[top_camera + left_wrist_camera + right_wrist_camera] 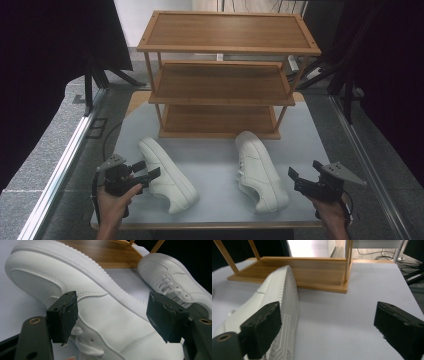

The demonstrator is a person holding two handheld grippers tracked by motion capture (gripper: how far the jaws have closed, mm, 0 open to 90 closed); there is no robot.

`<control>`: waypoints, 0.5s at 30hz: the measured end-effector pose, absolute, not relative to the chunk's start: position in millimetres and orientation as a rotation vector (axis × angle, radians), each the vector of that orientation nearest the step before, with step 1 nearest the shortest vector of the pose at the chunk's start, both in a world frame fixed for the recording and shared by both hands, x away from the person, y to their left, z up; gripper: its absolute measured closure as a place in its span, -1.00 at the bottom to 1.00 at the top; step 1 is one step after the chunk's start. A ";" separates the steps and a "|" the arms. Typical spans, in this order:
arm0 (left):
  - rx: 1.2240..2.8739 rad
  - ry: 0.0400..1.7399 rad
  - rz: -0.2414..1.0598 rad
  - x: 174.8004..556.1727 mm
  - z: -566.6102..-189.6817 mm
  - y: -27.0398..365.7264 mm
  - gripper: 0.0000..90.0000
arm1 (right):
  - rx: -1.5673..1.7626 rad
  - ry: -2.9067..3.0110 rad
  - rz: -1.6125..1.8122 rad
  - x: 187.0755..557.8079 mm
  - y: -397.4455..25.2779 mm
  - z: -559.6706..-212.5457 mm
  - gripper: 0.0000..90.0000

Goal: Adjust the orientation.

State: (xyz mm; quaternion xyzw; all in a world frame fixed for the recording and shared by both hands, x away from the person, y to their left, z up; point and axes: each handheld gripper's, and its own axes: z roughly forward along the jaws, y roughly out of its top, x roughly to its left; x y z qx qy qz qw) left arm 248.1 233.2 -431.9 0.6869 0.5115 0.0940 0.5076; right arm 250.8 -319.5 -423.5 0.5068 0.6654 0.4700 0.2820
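Both white shoes lie on the table's near half, in front of the wooden rack [220,82], whose shelves are bare, so nothing looks stowed yet. The left gripper [148,171] has its jaws apart around the left shoe [167,175], not yet closing. The right gripper [294,176], jaws apart, waits beside the right shoe [260,172]. The right gripper view reveals this shoe's ribbed sole [288,312]

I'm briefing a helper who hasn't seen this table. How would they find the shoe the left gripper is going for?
Start at the wooden three-shelf rack at the back of the grey table; two white sneakers lie in front. Take the left sneaker, lying on its side. Unlike the right sneaker, it sits between the open jaws of the left gripper.
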 end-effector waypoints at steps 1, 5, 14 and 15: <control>1.656 1.233 0.227 248.1 -431.9 233.2 -0.44 | 1.355 1.789 1.267 251.6 -320.2 -423.9 -0.78; 1.661 1.230 0.227 241.3 -434.3 229.2 -0.36 | 1.381 1.793 1.289 256.0 -322.9 -423.5 -0.71; 1.636 1.234 0.265 221.0 -431.6 236.6 0.39 | 1.345 1.789 1.325 264.7 -312.4 -408.7 -0.63; 1.640 1.230 0.260 218.3 -431.3 237.9 0.49 | 1.351 1.787 1.319 265.5 -310.7 -407.5 -0.61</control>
